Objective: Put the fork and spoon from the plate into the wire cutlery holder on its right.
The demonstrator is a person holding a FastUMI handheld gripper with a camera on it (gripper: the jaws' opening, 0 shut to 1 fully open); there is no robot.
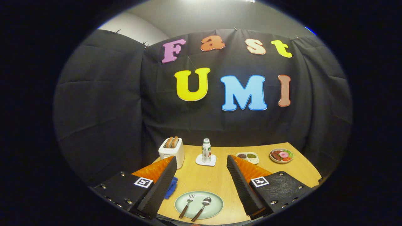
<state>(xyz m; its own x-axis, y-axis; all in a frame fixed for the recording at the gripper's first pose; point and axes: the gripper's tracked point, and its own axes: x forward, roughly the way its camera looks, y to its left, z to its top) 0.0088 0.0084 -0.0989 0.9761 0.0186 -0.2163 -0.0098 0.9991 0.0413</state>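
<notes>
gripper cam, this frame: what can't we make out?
- Blue item: mostly behind one finger of the open gripper; can't identify it.
- Fork and spoon on the plate: handle ends run off the view's lower rim.
- Contents of the small divided tray: too small to identify.

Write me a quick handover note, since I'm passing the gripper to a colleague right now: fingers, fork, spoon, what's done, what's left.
Gripper: open, holding nothing, fingers spread above the table.
Fork and spoon: side by side on the plate, between the fingers, handles towards the gripper.
Wire cutlery holder: I can't make it out; the right finger covers that side of the plate.
Done: nothing yet.
Left: grasp and move both pieces into the holder.
</notes>
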